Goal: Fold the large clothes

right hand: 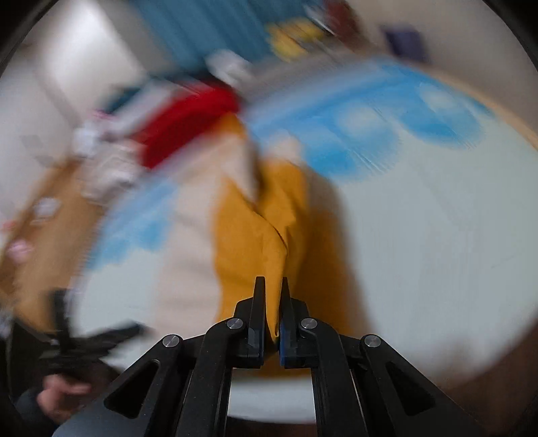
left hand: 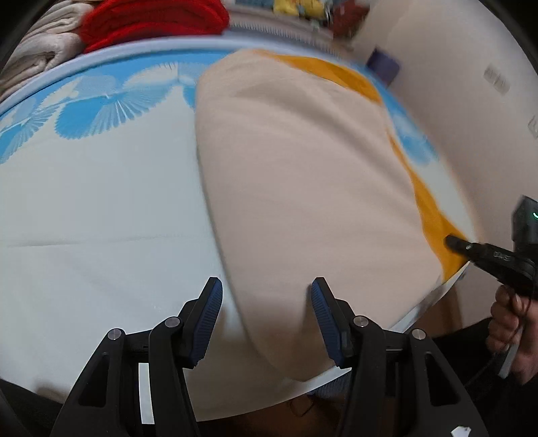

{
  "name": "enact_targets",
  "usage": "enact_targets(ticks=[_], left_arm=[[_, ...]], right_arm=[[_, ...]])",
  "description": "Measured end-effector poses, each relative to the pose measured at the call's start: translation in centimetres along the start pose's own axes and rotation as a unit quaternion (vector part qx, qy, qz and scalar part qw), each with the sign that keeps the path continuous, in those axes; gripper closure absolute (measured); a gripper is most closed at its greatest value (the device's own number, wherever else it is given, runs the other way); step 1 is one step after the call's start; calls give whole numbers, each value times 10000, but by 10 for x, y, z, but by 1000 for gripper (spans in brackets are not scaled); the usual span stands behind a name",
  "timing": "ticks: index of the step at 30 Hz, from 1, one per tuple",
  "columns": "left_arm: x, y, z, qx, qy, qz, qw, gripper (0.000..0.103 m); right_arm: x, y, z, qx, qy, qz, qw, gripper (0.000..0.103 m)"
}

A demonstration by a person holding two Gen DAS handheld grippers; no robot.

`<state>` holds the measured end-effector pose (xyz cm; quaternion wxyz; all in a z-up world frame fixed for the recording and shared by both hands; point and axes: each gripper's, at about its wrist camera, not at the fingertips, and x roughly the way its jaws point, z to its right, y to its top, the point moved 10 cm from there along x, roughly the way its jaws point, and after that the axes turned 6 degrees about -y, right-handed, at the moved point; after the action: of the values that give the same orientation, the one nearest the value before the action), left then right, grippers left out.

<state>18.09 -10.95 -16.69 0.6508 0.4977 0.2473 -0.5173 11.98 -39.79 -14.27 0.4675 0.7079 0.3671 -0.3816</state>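
Note:
A large cream and mustard-yellow garment (left hand: pixel 302 174) lies on the white and blue table cover (left hand: pixel 101 201). My left gripper (left hand: pixel 265 295) is open, its fingers astride the garment's near left edge, holding nothing. My right gripper (right hand: pixel 273 302) is shut on the yellow part of the garment (right hand: pixel 248 242) and lifts it; this view is heavily blurred by motion. The right gripper also shows in the left wrist view (left hand: pixel 452 241) at the garment's right yellow edge.
A red cloth (left hand: pixel 154 23) and a beige folded cloth (left hand: pixel 43 57) lie at the table's far left. The table's near edge (left hand: pixel 420 309) curves by the right hand. A wall (left hand: pixel 470 101) stands at right. Colourful clutter lies beyond.

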Motion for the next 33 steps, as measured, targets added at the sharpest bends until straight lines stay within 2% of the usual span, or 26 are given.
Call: enact_targets(ticks=[1, 3, 4, 7, 9, 10, 12, 14, 16, 17, 18, 19, 20, 21, 23, 25, 29, 33], left_arm=[[11, -6, 1, 37, 27, -224, 9997, 51], [16, -7, 1, -25, 39, -339, 9994, 52], [11, -4, 4, -5, -41, -295, 9996, 56], [3, -4, 18, 255, -213, -218, 9992, 59], [35, -27, 6, 624, 312, -879, 9937, 56], [44, -34, 2, 574, 383, -1041, 9922, 55], [44, -31, 1, 383, 318, -1044, 9933, 57], [40, -29, 2, 455, 326, -1026, 9931, 56], [38, -28, 1, 447, 387, -998, 9932, 56], [36, -26, 1, 415, 380, -981, 9936, 56], [35, -26, 2, 378, 348, -965, 9940, 56], [31, -24, 4, 293, 287, -907, 9950, 56], [27, -20, 4, 205, 232, -813, 9962, 56], [23, -19, 1, 151, 183, -712, 9972, 56], [12, -8, -2, 72, 132, -421, 9990, 60], [5, 1, -9, 5, 208, -224, 9995, 62], [4, 9, -27, -211, 352, -53, 9991, 63], [2, 18, -38, -386, 346, 111, 9986, 63]], right_arm=[[20, -12, 11, 82, -164, -394, 9991, 98], [38, -24, 15, -142, -470, -729, 9961, 98], [39, -25, 13, -251, -533, -708, 9957, 98], [36, -21, 8, -388, -573, -617, 9957, 98], [42, -24, 12, -284, -585, -769, 9949, 98], [46, -25, 13, -306, -636, -875, 9937, 98], [51, -33, 11, -301, -683, -1153, 9905, 98], [47, -32, 10, -343, -753, -1224, 9890, 96], [28, -13, 3, -538, -904, -873, 9906, 94], [14, 3, -1, -692, -1057, -489, 9908, 90], [-1, 23, -9, -841, -1084, -49, 9905, 88], [-10, 37, -17, -917, -996, 215, 9906, 87], [-18, 53, -29, -994, -787, 464, 9908, 79], [-23, 72, -46, -1112, -472, 656, 9905, 66], [-21, 97, -69, -1287, -218, 817, 9881, 49], [-2, 122, -77, -1326, -158, 825, 9876, 48], [59, 169, -80, -904, 22, 428, 9950, 48], [118, 180, -77, -487, 107, -51, 9987, 48]])
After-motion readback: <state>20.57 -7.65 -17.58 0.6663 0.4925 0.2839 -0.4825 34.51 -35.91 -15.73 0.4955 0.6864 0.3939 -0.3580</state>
